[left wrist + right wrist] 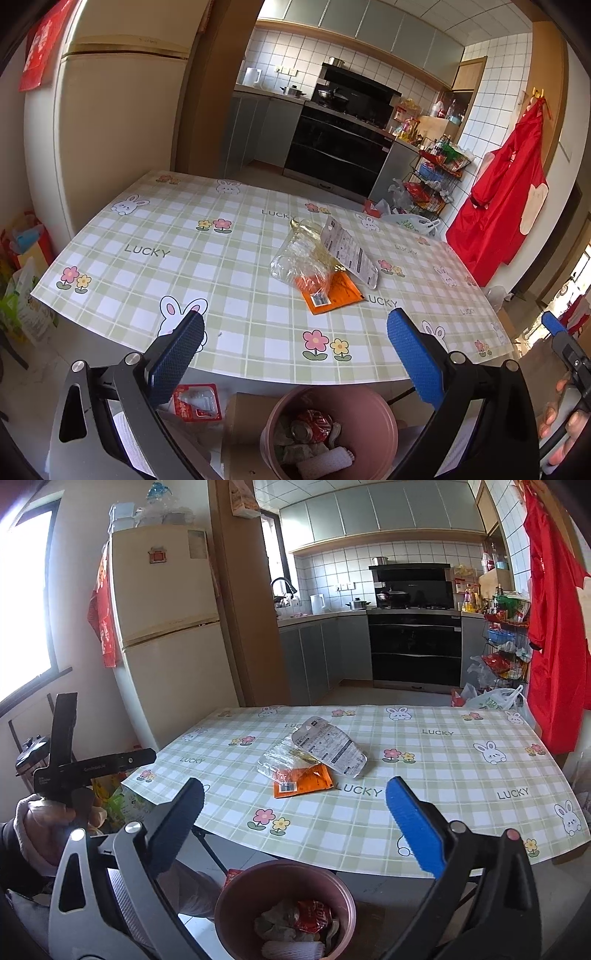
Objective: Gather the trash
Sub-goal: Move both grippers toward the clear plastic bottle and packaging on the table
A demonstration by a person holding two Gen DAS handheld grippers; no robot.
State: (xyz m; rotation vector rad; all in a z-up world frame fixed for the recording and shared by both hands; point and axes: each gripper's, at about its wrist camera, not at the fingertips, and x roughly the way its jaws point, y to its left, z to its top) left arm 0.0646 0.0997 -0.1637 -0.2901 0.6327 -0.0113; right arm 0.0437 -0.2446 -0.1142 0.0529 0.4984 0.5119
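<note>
Trash (314, 760) is lying in a small heap near the middle of the table (461, 775), at about twelve o'clock from both grippers. The heap has three pieces: an orange packet (303, 781) at the bottom, a crumpled clear wrapper (275, 762) partly over it, and a printed blister card (332, 747) leaning across the far side. More rubbish is already sitting in the pink bin (229, 904) below the near table edge, at about six o'clock (a red can and a white foam net are visible inside).

The right gripper (295, 808) is hanging above the bin with its jaws released wide, and nothing is between its blue pads. The left gripper (295, 332) is also spread open and empty, pointing over the near edge toward the heap. Neither is touching the trash.

Several things could go wrong from here. Because the pieces are overlapping, a pinch on the top piece is probably going to drag the others along, and one may slide off the table. The orange packet is lying flat on the smooth cloth, so the pads may slip over it or catch the cloth instead. The clear wrapper looks light and springy and may escape a shallow grip while it is being carried. The two grippers are standing close together over the bin, so they risk bumping each other if both are reaching for the same heap. A drop released off centre may hit the bin's rim and fall on the floor.
</note>
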